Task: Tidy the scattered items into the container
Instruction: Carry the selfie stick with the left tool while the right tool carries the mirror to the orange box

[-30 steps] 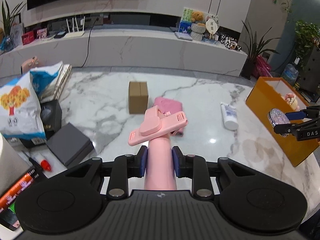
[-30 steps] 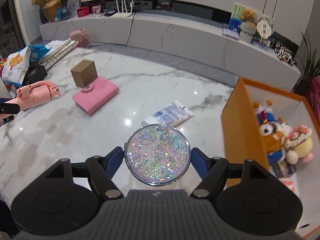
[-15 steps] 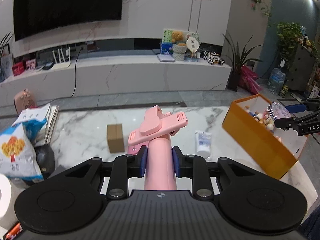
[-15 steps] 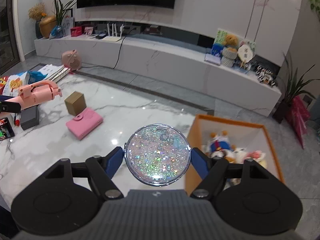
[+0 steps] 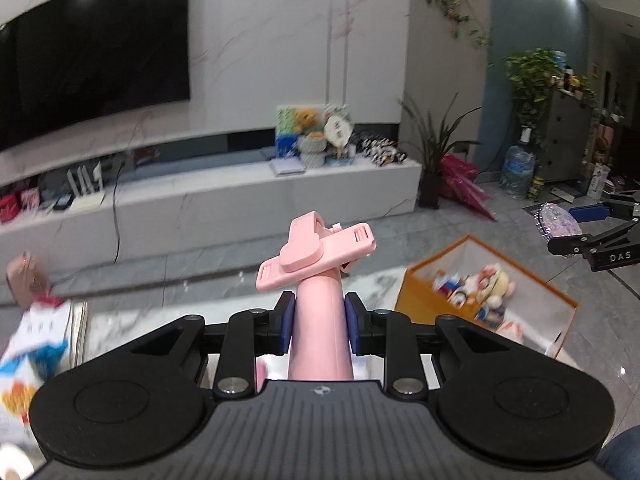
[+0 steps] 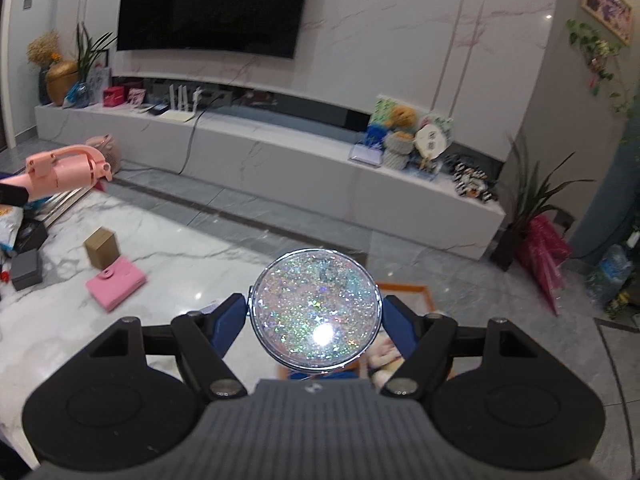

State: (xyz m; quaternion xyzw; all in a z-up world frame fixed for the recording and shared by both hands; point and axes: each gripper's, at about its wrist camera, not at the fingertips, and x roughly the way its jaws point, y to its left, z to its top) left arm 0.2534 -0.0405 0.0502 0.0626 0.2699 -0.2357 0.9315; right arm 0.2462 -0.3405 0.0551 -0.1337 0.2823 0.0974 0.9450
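Note:
My left gripper [image 5: 319, 323] is shut on the handle of a pink handheld fan [image 5: 317, 280], held high in the air left of the orange box [image 5: 436, 304]. The same pink fan [image 6: 64, 172] shows at the far left of the right wrist view. My right gripper [image 6: 315, 320] is shut on a round glitter mirror [image 6: 316, 312], which hangs above the orange box [image 6: 404, 289]; the mirror hides most of the box. That round mirror [image 5: 558, 227] also appears at the right edge of the left wrist view. Plush toys [image 5: 478, 288] lie in the box.
On the marble table [image 6: 168, 264] lie a pink wallet [image 6: 115, 288], a small cardboard box [image 6: 101, 247] and dark boxes [image 6: 26, 270]. Snack bags [image 5: 32, 344] sit at the table's left end. A low TV bench [image 6: 280, 152] runs behind, with potted plants [image 5: 436, 160] at the right.
Both grippers have risen well above the table with their loads. The view has tilted up toward the TV wall, and the mirror now hangs over the orange box.

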